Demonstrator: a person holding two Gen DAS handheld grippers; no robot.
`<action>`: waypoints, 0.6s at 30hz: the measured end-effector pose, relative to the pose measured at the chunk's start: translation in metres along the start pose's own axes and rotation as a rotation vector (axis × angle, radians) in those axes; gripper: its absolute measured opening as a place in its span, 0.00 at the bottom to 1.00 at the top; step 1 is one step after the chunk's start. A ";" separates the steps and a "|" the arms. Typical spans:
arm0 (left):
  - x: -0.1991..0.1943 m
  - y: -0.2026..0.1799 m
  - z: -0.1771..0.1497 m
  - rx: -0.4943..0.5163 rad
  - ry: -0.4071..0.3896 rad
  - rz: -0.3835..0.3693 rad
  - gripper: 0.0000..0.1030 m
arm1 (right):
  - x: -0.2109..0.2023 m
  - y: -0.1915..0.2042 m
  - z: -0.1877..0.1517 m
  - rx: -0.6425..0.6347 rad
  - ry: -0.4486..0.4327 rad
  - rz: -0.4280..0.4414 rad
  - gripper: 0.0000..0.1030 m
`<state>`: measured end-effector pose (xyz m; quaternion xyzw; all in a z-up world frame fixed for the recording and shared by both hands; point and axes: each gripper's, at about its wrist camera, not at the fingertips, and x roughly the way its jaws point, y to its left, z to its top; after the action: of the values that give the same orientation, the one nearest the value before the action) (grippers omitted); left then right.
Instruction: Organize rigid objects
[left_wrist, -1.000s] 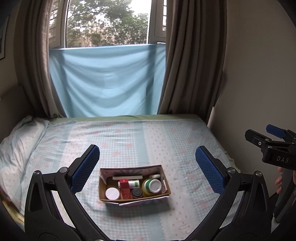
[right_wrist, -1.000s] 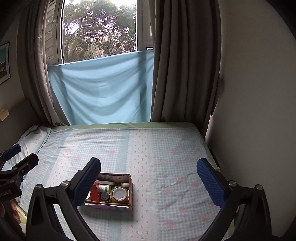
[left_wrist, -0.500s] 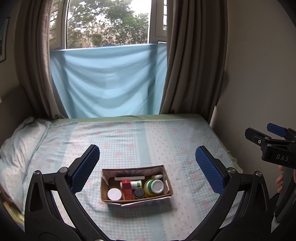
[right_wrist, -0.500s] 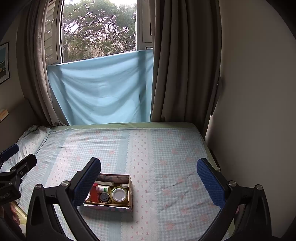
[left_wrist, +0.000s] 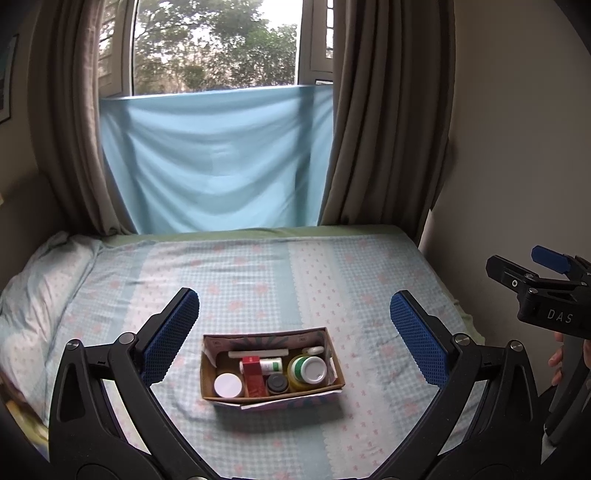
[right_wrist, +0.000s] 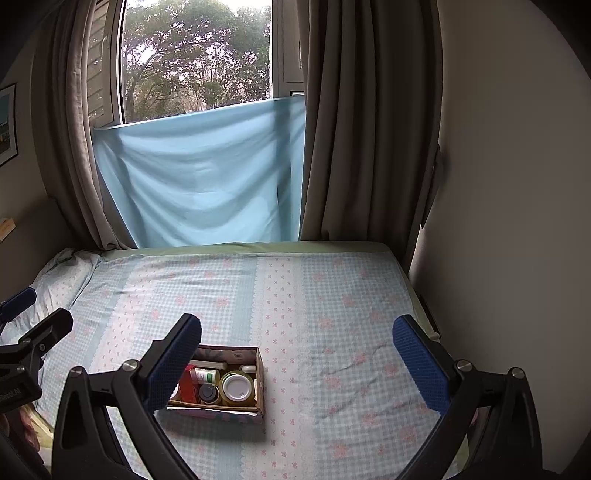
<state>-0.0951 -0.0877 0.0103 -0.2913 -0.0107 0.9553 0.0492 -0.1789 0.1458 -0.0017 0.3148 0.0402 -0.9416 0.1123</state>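
Note:
A small cardboard box rests on the bed. Inside it I see a yellow bottle with a white and green lid, a red carton, a white jar lid, a small dark-capped jar, a white tube lying flat and a white stick at the back. My left gripper hovers open above the box, nothing between its blue pads. My right gripper is open too, with the box under its left finger.
The bed with a checked floral sheet fills the lower view. A pillow lies at the left. Brown curtains and a hanging blue cloth stand behind. A bare wall borders the bed's right side.
Both views have drifted slightly; the box now sits a little lower and more central in the left wrist view. Both grippers stay open and nothing in the box has moved.

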 end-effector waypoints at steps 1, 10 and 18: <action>0.000 0.000 0.000 0.001 0.001 0.000 1.00 | 0.000 0.000 -0.001 0.001 0.000 -0.003 1.00; -0.006 -0.004 0.001 0.010 -0.020 -0.036 1.00 | -0.001 0.000 -0.004 0.005 0.000 -0.013 1.00; -0.010 -0.008 0.001 -0.010 -0.035 -0.004 1.00 | -0.004 0.000 -0.004 0.005 -0.005 -0.018 1.00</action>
<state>-0.0868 -0.0811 0.0164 -0.2747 -0.0168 0.9601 0.0497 -0.1729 0.1469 -0.0027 0.3124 0.0403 -0.9435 0.1032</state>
